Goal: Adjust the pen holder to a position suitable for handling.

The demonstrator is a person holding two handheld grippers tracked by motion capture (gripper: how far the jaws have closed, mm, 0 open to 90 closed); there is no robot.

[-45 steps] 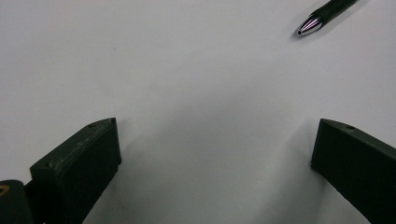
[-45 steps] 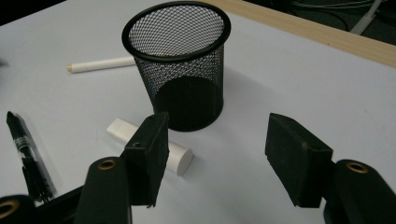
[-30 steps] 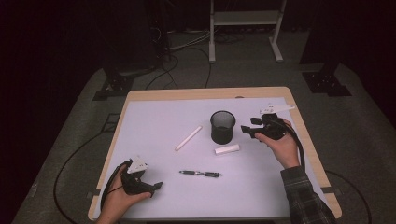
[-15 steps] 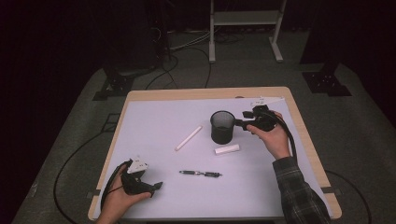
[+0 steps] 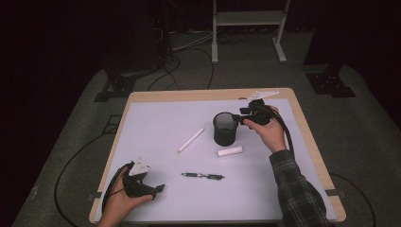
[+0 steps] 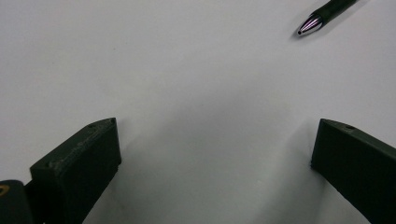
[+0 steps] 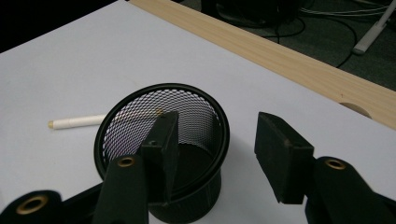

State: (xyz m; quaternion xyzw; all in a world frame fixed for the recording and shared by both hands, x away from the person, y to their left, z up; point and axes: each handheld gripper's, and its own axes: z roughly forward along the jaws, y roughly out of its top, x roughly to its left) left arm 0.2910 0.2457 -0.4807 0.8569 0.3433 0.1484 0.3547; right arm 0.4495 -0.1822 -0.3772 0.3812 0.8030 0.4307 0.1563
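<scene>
Two tongs are working here: I am holding the right tongs (image 5: 239, 118) at the cup's (image 5: 224, 128) rim, one jaw inside the mesh, the other outside its wall. Those jaws have just been closing, yet they are standing apart, not pressing the wall. The cup is sitting upright on the tabletop (image 5: 161, 127). Near the cup, a white stick (image 5: 190, 140), a white stub (image 5: 230, 151) and a pen (image 5: 202, 176) are lying. Well away from the cup, I am resting the left tongs (image 5: 158, 188), jaws wide apart.
</scene>
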